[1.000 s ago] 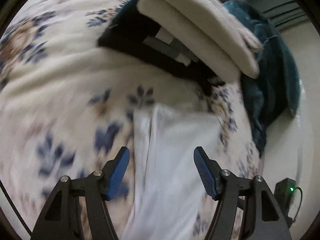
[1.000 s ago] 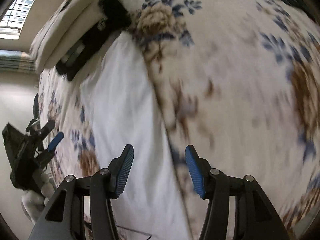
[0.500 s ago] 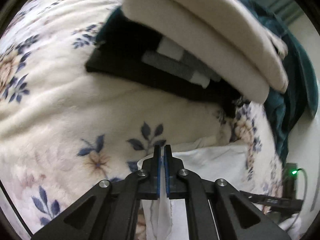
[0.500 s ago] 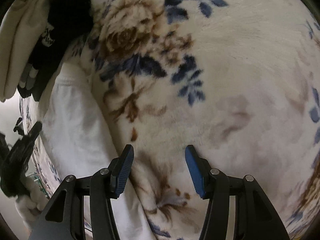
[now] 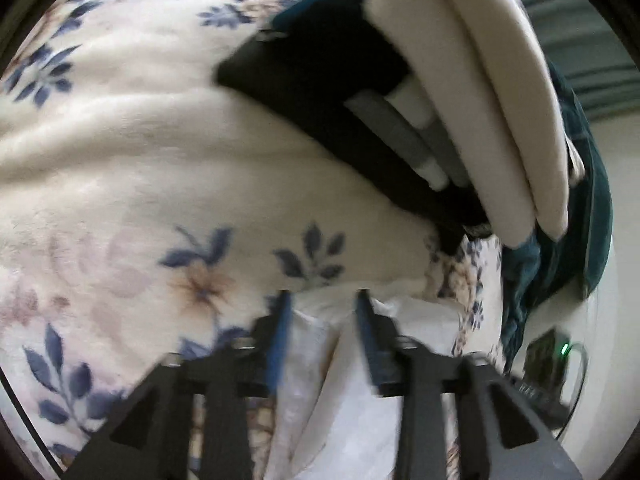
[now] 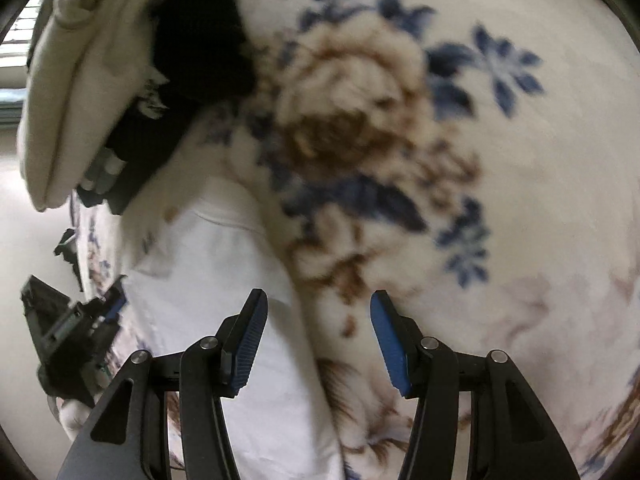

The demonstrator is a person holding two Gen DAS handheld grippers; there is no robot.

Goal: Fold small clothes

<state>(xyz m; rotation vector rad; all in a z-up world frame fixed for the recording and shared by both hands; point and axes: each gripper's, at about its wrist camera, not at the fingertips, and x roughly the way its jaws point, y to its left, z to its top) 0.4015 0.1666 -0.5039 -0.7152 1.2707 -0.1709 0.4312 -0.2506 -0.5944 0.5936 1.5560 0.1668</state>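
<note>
Garment, white [image 5: 352, 412]: one small piece, thin and creased, lying in a long strip on your floral fleece blanket [image 5: 160, 168], low centre of the left-wrist view and lower left of the right-wrist view. Step in hand, by your judgement: letting go of the upper edge after a fold. Left gripper [image 5: 322, 312]: jaws have just been opening, now part open with a ridge of the white cloth between them, pads apparently clear of it, though blur hides the contact. Right gripper [image 6: 318, 338]: about half open, holding nothing, poised over the cloth's right edge where it meets the blanket. Next move calls for a fresh pinch on an edge. Stack of folded clothes [image 5: 472, 92]: upper right, apart from the garment.
</note>
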